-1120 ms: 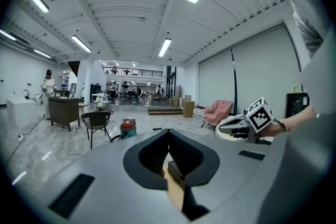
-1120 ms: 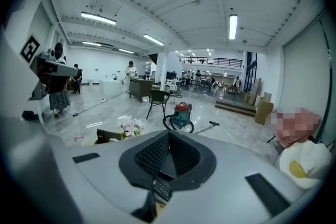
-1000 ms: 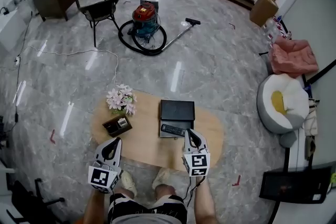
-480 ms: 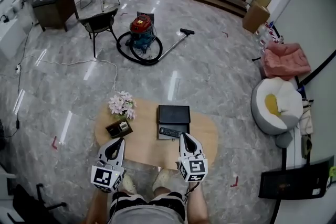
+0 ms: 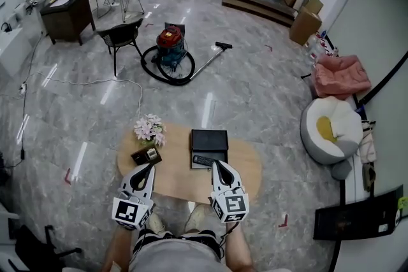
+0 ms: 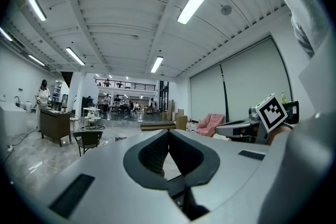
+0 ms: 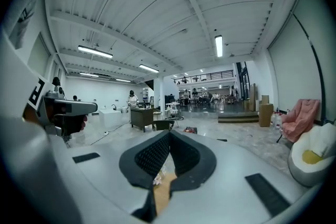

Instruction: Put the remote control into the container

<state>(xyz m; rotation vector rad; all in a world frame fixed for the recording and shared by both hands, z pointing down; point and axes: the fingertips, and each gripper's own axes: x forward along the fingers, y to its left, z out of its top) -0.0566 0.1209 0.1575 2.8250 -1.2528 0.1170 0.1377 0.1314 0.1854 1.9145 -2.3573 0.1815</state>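
Marble floor (image 5: 255, 92), big open hall; low oval wooden table (image 5: 245, 169) right below the person. Both tools held over the table's near side, pointing away from the body, well apart from each other.

Left tool (image 5: 149, 166): jaws together at the tips, nothing between them. Just ahead of it, a small dark box (image 5: 146, 155); beyond that, pale flowers (image 5: 150, 129).

Right tool (image 5: 217, 164): jaws closed tip to tip, empty. In its own view a strip of table wood shows below the closed pads.

Remote (image 5: 203, 161) lies just ahead and slightly left of the right tool's tips, not touched by it. It sits at the near edge of the black container (image 5: 210, 139); cannot tell whether it rests on the rim or on the table. Container is straight ahead of the right tool, past the remote.

Farther ahead on the floor: red vacuum (image 5: 172, 41) with hose, dark chair (image 5: 121, 32). Off to the right tool's right, a white beanbag (image 5: 328, 130)
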